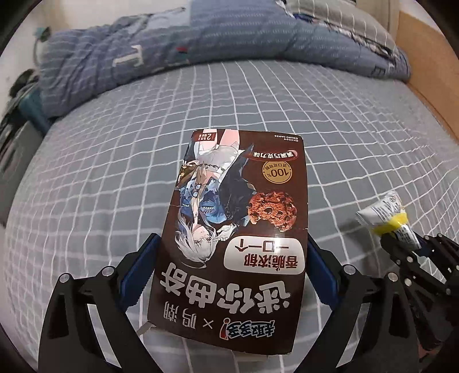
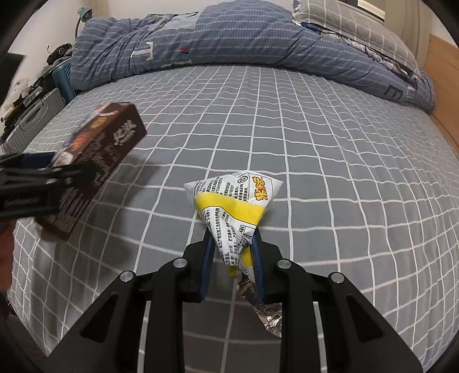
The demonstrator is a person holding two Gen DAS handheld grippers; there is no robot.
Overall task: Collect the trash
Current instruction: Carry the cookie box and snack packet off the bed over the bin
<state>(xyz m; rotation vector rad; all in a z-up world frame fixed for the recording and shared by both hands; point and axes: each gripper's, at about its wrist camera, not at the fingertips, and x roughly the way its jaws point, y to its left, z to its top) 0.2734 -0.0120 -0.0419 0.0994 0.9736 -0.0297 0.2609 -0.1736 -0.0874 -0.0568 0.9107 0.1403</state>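
Observation:
A brown cookie box (image 1: 238, 229) with a cartoon figure and white lettering is clamped between the blue pads of my left gripper (image 1: 229, 266), lifted above the grey checked bed sheet (image 1: 287, 94). From the right wrist view the same cookie box (image 2: 97, 163) hangs blurred at the left in the left gripper (image 2: 43, 178). My right gripper (image 2: 232, 252) is shut on a crumpled white and yellow snack wrapper (image 2: 232, 200), whose silver inside shows below the pads. The left wrist view shows the snack wrapper (image 1: 384, 215) at the right edge, held in the right gripper (image 1: 407, 244).
A blue striped quilt (image 2: 229, 43) lies bunched across the far side of the bed, with a grey checked pillow (image 2: 352, 23) behind it. A wooden bed frame (image 2: 441, 86) runs along the right. A suitcase (image 2: 34, 117) and clutter stand past the left edge.

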